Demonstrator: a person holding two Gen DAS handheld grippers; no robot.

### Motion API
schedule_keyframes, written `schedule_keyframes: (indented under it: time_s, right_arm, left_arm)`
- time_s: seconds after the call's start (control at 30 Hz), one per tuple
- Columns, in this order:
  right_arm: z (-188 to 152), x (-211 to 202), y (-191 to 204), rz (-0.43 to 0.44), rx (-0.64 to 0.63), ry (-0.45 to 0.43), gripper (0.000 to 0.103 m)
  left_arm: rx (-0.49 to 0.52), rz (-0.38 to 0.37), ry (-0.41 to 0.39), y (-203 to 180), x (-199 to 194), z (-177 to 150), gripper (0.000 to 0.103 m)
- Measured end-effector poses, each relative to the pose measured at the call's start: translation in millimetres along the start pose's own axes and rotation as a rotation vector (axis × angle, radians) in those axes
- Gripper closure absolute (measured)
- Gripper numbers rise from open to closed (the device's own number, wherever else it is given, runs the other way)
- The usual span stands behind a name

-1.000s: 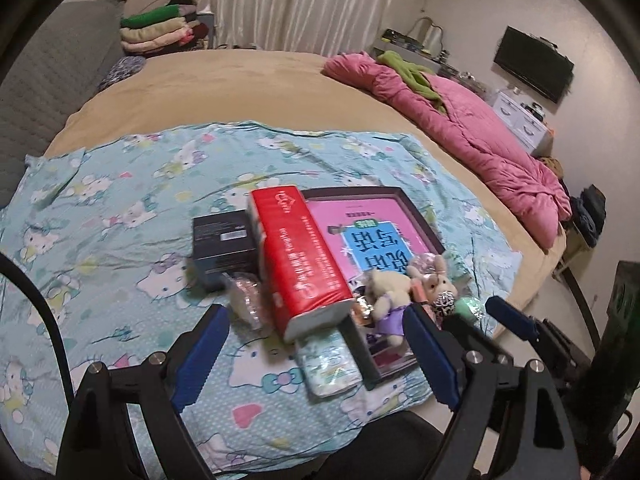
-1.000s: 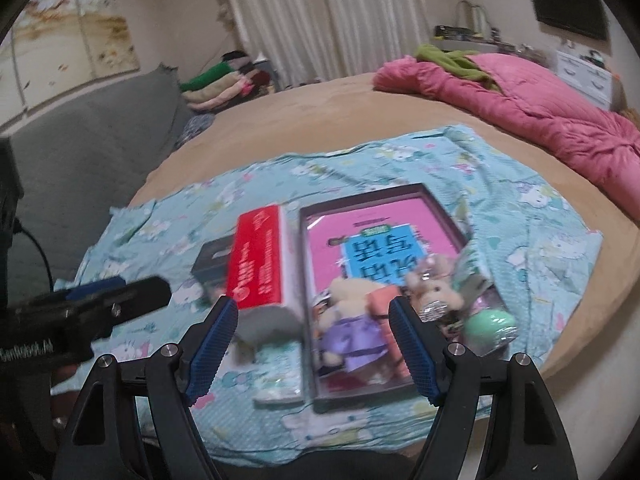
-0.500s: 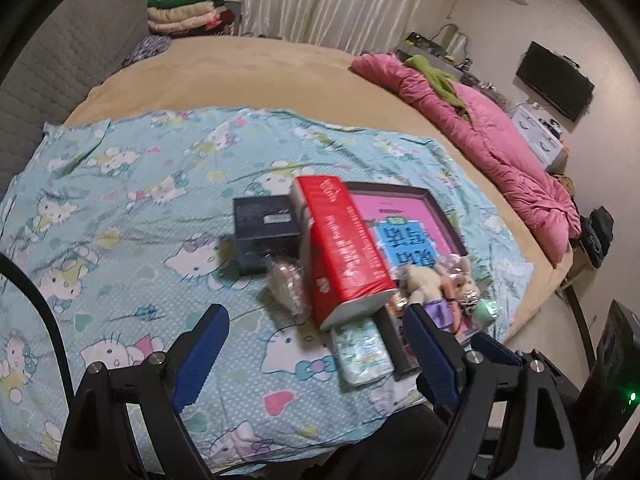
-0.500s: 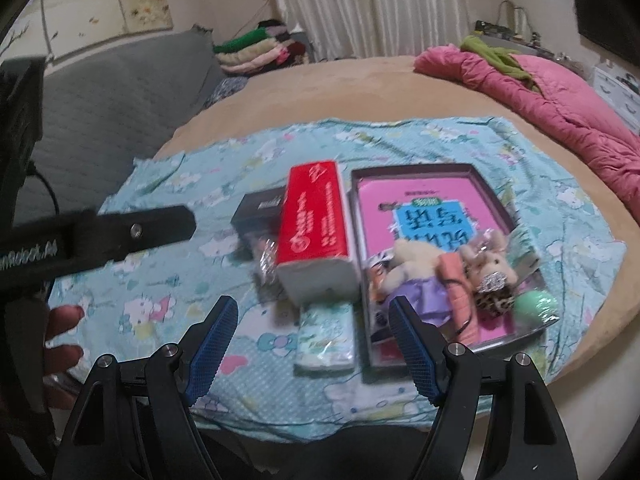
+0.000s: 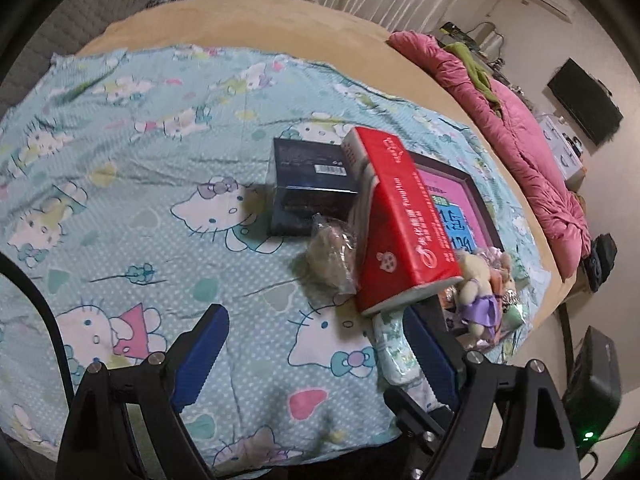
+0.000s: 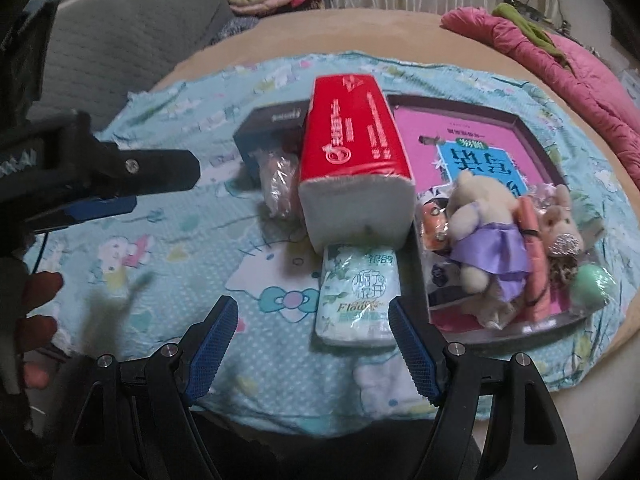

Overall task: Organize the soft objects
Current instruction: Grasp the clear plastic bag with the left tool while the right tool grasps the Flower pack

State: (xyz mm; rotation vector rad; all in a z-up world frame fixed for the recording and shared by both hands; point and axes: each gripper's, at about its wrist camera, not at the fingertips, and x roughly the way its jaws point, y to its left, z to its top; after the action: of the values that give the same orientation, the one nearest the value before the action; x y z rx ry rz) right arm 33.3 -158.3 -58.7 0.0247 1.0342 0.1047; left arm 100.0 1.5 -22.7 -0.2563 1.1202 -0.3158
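Two hand-held grippers over a cluttered bed.
Left hand-held gripper (image 5: pixel 316 350) and right hand-held gripper (image 6: pixel 314 344) gape wide, empty, above a boxy red tissue pack (image 6: pixel 352 160) on a cartoon-print sheet (image 5: pixel 140 200).

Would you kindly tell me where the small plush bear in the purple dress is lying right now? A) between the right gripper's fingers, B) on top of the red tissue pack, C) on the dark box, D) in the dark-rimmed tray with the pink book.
D: the plush bear lies in the tray on the pink book, right of the red tissue pack.
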Motion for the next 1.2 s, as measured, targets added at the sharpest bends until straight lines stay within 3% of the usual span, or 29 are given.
schedule_keyframes:
  time_s: [0.4,0.7,0.83,0.87,1.07,1.13,1.2]
  right_arm:
    - [8.8,42.8,4.2,-0.08,-0.066,0.033,0.024]
    - [8.8,65.1,9.0,-0.16,-0.132,0.068,0.032]
    - [10.9,77.3,7.0,-0.194,-0.146,0.079,0.043]
    - [12.2,78.0,5.1,-0.199,-0.143,0.076,0.051]
    - [16.6,68.5,-12.3,-0.13,-0.086,0.035,0.071]
    - [17.3,59.1,-18.2,-0.084,-0.058,0.016,0.075]
    - [16.6,51.4,-25.4,-0.037,-0.024,0.006,0.077]
  left_arm:
    - [-0.039,-0.009,0.072,3.5,60.6,28.6,0.015]
    - [-0.046,-0.012,0.122,4.7,96.7,33.4,0.015]
    - [-0.06,-0.011,0.13,7.4,106.4,34.9,0.015]
    - [-0.068,-0.015,0.134,9.1,109.5,35.7,0.016]
    - [-0.086,-0.034,0.144,9.4,120.4,38.3,0.035]
    - [-0.088,-0.071,0.139,5.4,121.9,39.8,0.058]
    - [-0.075,-0.075,0.134,1.7,122.9,40.6,0.059]
